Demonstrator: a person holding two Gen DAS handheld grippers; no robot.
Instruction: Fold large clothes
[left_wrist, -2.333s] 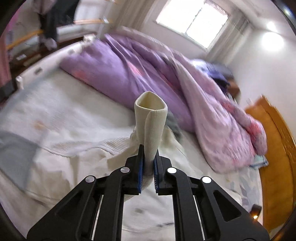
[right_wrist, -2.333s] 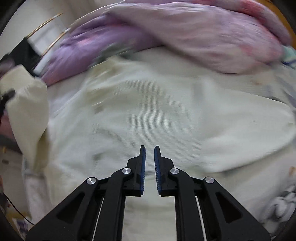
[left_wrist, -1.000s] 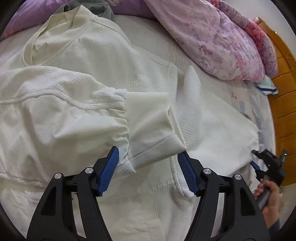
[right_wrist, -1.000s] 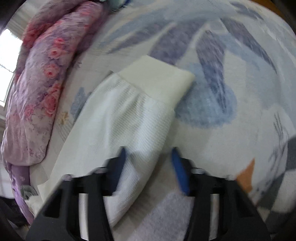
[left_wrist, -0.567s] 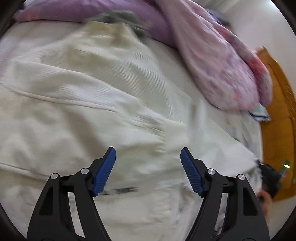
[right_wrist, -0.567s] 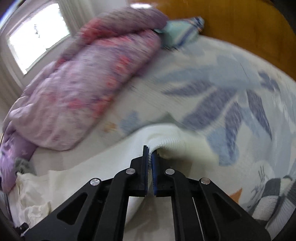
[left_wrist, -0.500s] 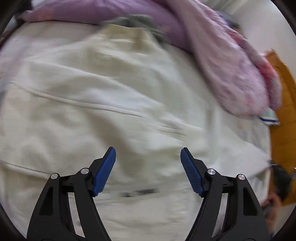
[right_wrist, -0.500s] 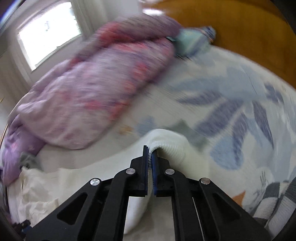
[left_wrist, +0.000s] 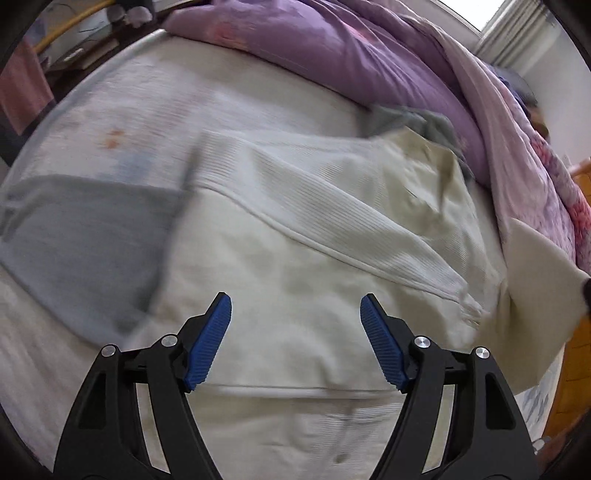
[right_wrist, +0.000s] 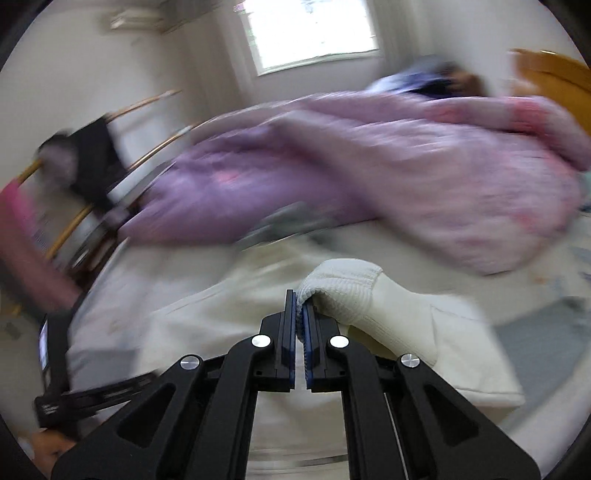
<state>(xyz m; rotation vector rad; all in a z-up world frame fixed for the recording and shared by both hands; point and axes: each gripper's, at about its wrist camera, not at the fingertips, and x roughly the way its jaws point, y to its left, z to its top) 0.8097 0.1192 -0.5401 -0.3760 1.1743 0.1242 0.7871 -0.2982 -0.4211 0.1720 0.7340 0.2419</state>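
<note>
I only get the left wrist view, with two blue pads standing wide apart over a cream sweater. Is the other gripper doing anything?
Observer: Yes. The right gripper is shut on the sweater's sleeve, just behind its cuff.
Visitor: Is the sleeve lying flat?
Observer: No. It is lifted off the sweater and arches over to the right of the pads.
Visitor: Anything else I'm missing?
Observer: A bright window in the far wall, above the purple quilt.
</note>
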